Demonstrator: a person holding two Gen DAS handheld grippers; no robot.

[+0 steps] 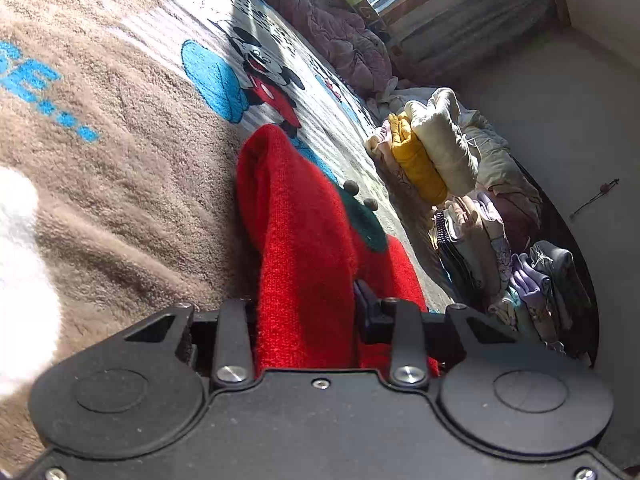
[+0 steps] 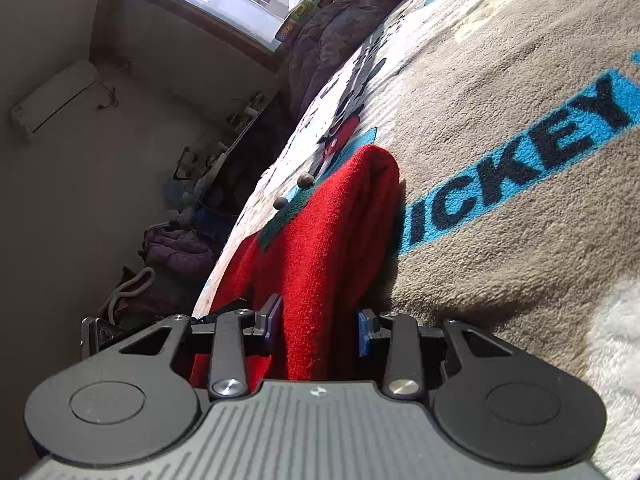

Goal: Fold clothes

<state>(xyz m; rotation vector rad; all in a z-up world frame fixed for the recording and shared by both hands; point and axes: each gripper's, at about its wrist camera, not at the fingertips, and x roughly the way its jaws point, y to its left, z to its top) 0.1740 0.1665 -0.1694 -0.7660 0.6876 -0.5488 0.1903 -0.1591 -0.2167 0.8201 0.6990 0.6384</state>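
Observation:
A red knitted garment [image 1: 296,224] with a dark green patch and small brown pompoms lies on a brown Mickey Mouse blanket [image 1: 120,128]. My left gripper [image 1: 304,312] is shut on a raised fold of it; the cloth fills the gap between the jaws. In the right wrist view the same red garment [image 2: 332,232] runs up between the jaws of my right gripper [image 2: 318,332], which pinches another fold. The blanket [image 2: 500,120] with blue "MICKEY" lettering lies beneath.
A pile of folded clothes [image 1: 436,152], yellow and cream on top, sits at the bed's far edge by the wall. A purple quilt [image 1: 332,28] lies under the window. A white fluffy item [image 2: 616,360] is near my right gripper. Floor clutter [image 2: 176,248] beside the bed.

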